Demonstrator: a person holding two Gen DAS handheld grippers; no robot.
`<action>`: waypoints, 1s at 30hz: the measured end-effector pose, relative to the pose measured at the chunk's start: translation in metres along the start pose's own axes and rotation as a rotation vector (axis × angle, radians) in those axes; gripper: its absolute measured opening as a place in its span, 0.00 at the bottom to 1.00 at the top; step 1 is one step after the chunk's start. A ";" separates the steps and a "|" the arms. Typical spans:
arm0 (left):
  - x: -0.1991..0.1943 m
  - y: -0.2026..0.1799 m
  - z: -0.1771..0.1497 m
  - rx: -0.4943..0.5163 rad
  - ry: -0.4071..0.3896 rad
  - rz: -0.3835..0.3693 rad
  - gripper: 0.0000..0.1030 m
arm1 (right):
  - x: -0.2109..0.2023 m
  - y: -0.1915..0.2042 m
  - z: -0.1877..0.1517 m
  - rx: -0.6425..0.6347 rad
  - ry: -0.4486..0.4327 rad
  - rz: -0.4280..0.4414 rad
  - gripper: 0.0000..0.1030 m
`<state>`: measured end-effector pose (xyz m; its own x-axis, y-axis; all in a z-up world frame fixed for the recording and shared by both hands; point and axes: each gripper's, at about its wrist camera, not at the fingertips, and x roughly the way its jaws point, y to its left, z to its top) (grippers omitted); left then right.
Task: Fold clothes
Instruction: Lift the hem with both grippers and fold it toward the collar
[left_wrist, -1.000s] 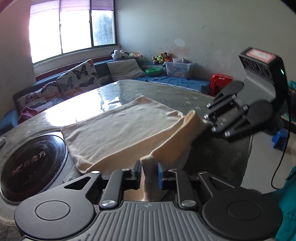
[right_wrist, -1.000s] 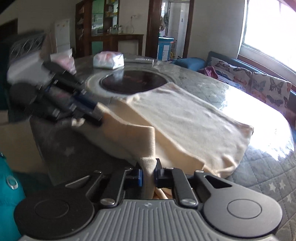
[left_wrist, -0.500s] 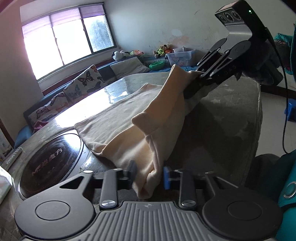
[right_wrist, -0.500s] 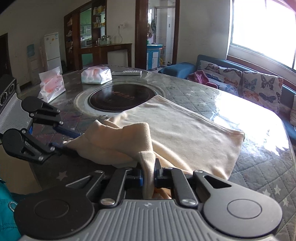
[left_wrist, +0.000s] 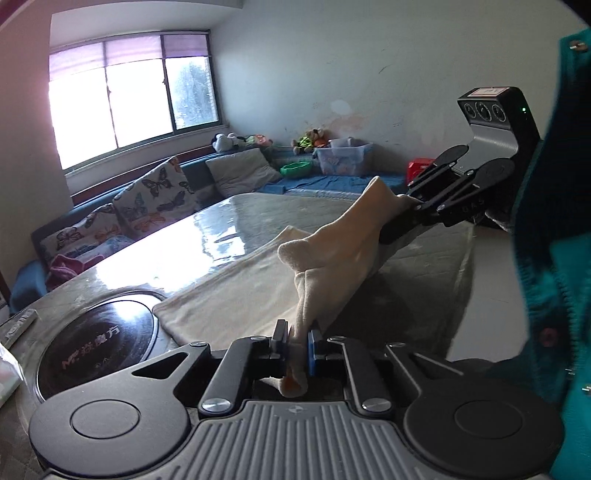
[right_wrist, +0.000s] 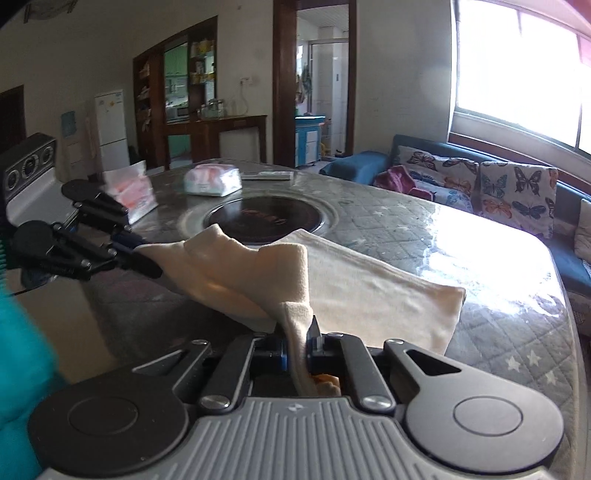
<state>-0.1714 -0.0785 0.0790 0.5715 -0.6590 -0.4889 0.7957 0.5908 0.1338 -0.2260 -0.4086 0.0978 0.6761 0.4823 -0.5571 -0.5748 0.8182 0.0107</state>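
- on the quilted table (right_wrist: 509, 354), a cream garment (right_wrist: 373, 291) lies mostly flat, its near edge raised off the surface between the two grippers.
- left gripper (left_wrist: 295, 341): jaws closing at this moment, with a bunched corner of the garment between the pads; the pads press on the cloth, so i read it as a grasp still tightening.
- right gripper (right_wrist: 298, 341): clenched on the other near corner, fabric pinched in a narrow fold and trailing down behind the pads.
- change from a second ago: the near edge then hung low by the table edge; now it is lifted, and the span between the corners sags in a soft ridge. in the left wrist view the right gripper has swung upward and back down to mid-frame across the three samples.
- half a second ago the left jaws stood wider around the cloth; now they are drawn in.
- meaning, as a judgement: the first fold is just starting, both corners are secured and raised, and the edge is not yet carried over the flat part.
- far edge of the garment rests near the dark round hob (right_wrist: 264, 219) set into the table.
- containers: a clear plastic tub (left_wrist: 345, 157) on the far bench, contents too small to tell; a green bowl (left_wrist: 295, 169) beside it, contents not visible.
- soft packets (right_wrist: 212, 179) sit on the table beyond the hob, well apart from the garment.
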 end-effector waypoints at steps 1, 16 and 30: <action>-0.005 -0.002 0.001 -0.005 -0.002 -0.009 0.11 | -0.006 0.002 0.000 0.007 0.005 0.009 0.07; 0.065 0.062 0.043 -0.049 -0.037 0.079 0.11 | 0.048 -0.057 0.057 0.018 0.024 -0.056 0.07; 0.171 0.104 0.023 -0.138 0.153 0.272 0.20 | 0.139 -0.118 0.027 0.222 0.063 -0.175 0.33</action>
<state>0.0134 -0.1405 0.0291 0.7139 -0.3978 -0.5764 0.5780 0.7994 0.1642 -0.0522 -0.4294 0.0414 0.7222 0.3127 -0.6169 -0.3323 0.9392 0.0870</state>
